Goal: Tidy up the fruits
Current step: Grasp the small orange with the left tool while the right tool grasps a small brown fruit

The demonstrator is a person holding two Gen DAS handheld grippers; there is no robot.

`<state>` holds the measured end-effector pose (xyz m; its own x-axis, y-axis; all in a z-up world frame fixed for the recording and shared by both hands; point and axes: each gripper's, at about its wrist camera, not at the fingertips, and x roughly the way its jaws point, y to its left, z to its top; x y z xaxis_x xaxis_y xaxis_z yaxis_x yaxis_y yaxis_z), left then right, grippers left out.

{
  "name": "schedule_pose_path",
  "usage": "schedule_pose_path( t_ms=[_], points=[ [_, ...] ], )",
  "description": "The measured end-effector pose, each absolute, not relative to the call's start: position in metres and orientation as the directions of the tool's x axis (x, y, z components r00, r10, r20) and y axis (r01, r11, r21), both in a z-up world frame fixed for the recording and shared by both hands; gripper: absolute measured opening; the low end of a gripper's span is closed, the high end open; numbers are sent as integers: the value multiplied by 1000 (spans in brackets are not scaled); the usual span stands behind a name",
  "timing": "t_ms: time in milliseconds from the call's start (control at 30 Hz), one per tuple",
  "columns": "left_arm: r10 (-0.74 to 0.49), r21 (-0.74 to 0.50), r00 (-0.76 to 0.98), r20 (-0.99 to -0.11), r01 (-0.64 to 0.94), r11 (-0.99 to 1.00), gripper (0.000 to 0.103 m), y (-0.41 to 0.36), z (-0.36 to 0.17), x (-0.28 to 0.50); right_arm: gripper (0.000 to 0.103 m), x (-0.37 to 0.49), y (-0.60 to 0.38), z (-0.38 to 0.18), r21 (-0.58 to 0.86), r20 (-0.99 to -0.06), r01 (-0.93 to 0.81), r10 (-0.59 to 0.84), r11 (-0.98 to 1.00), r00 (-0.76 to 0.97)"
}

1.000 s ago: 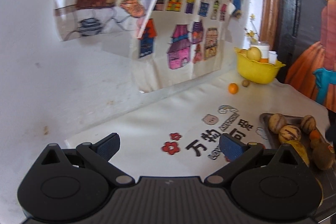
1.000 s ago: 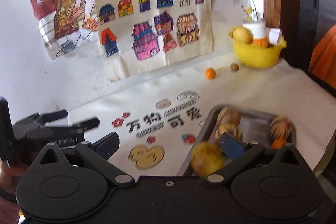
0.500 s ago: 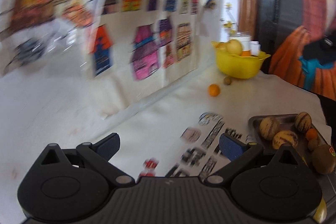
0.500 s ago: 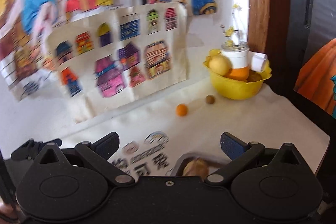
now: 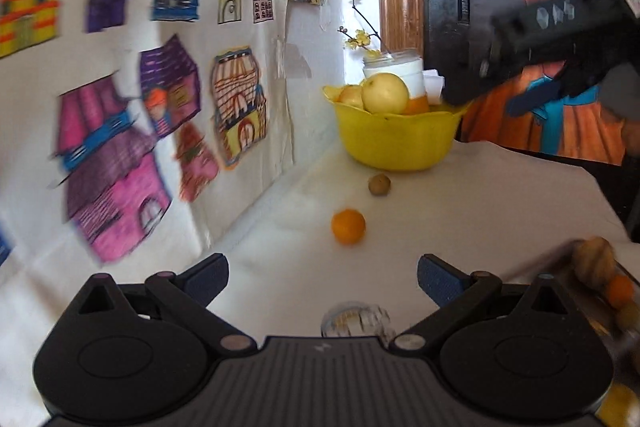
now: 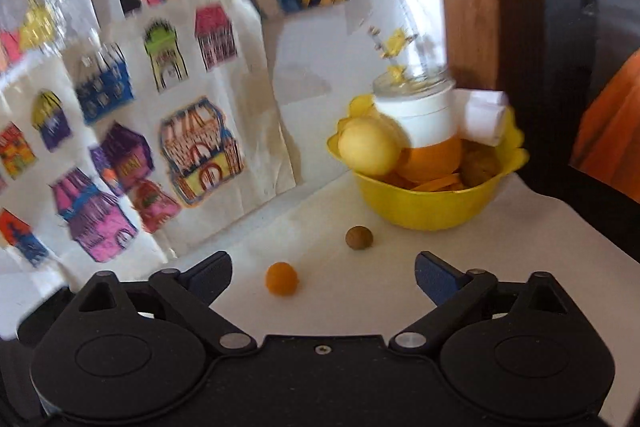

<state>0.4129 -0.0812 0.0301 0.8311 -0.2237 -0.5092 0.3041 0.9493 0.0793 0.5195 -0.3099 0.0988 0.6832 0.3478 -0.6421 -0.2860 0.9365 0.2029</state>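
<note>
Left wrist view: left tool (image 5: 322,277) is seen spread wide, nothing between its pads. Yellow bowl (image 5: 394,143) is taken as landmark, set at the far edge of the white tabletop (image 5: 460,211) by the wall drawings (image 5: 160,87). Pale fruit (image 5: 385,93) is piled inside the bowl. Small brown fruit (image 5: 379,184) lies just in front of the bowl; small orange (image 5: 348,226) nearer still. Tray fruits (image 5: 594,265) are seen well to the bowl's near right. Right tool body is seen blurred at upper right.

Right wrist view: right tool (image 6: 323,277) is closing from wide, nothing between its pads. Yellow bowl (image 6: 432,211) is ahead; brown fruit (image 6: 359,237) and orange (image 6: 282,278) lie in front of the bowl.
</note>
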Motion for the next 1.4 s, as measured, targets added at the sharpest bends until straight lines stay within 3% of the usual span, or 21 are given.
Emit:
schedule_pose_path(
  t_ms=[200,500,700,967,1400],
  points=[
    [-238,63,831,-503,310,949,103,-89,14,456,94,557,-294,63,187,-644,-303,350,934,681],
    [-269,0,815,-514,314,949,102,-90,-9,495,76,598,-291,19,205,-686,-233,310,950,659],
    [-290,-14,802,-523,332,943,93,-93,-16,510,61,615,-289,0,202,-693,-206,288,958,661],
    [-306,-37,781,-544,342,939,86,-97,-19,519,57,629,-285,-13,210,-694,-195,286,958,660],
    [-291,-36,754,-589,336,941,63,-112,-24,534,36,633,-283,-19,170,-698,-201,261,965,667]
  ],
)
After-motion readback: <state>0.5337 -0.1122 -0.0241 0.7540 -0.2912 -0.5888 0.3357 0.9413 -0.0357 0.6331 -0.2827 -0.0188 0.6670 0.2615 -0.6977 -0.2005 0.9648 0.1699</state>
